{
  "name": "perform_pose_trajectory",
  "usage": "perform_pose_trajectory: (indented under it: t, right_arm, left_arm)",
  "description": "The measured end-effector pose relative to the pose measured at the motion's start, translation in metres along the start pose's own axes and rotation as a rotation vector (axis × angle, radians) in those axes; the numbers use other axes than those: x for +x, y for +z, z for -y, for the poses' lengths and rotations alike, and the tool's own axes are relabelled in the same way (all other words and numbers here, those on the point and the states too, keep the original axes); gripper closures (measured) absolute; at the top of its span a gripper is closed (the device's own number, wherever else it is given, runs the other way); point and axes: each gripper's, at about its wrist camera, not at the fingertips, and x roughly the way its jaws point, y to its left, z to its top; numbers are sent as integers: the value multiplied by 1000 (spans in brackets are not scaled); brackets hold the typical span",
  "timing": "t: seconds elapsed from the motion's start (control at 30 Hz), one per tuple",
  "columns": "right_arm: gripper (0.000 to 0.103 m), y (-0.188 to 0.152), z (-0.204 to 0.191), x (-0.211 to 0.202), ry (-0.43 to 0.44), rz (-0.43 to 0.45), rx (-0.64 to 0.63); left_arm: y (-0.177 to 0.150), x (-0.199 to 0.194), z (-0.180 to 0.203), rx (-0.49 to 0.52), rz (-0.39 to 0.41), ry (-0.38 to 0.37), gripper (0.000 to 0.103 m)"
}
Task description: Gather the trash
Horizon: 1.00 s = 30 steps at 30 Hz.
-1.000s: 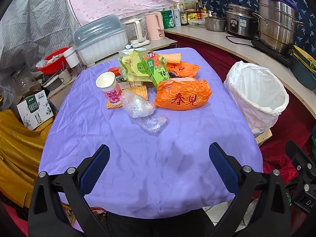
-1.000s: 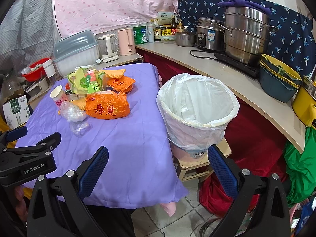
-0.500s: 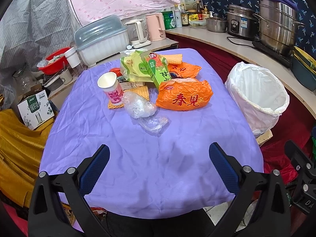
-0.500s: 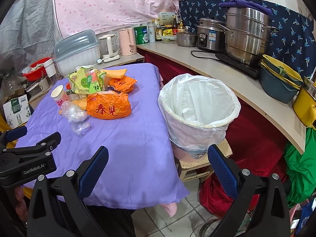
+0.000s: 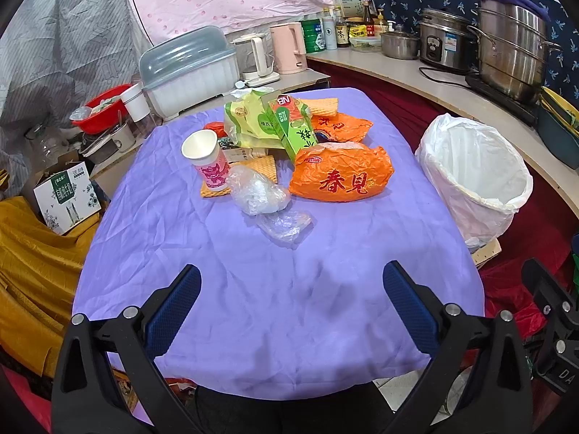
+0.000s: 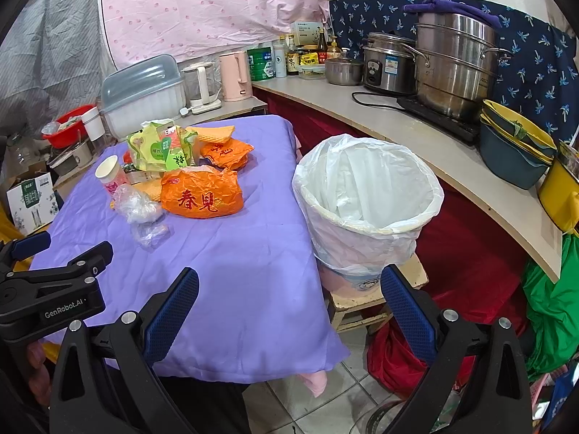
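While both grippers hang with fingers spread wide and empty over the near end of the purple tablecloth (image 5: 275, 307), the trash lies well ahead of the left gripper (image 5: 291, 289): an orange bag (image 5: 342, 173), crumpled clear plastic (image 5: 258, 191) and a paper cup (image 5: 208, 159). Compared with 1 second ago, the pile sits marginally nearer and nothing has been picked up. Beside the table, just ahead of the right gripper (image 6: 289, 296), stands a white-lined bin (image 6: 365, 195), with nothing between fingers and trash.

Red item (image 5: 214, 127) mostly hidden behind the paper cup (image 5: 206, 161).

Black gripper (image 5: 291, 303), blue fingertips (image 5: 173, 311)
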Motion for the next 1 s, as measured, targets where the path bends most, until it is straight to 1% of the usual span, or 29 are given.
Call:
perform_pose_trajectory:
  t: [0.2,0.37,1.0]
  right_arm:
    - [7,0,0,0,1,0,-1]
    - [7,0,-7,1,3,-1,-9]
    - [7,2,-7,1,5,0,-8]
  left_arm:
    - [0,0,-1,-2,1,6,7]
    - [0,1,-2,-5,-1,6,7]
    - [1,1,-3,-6,-1,7,7]
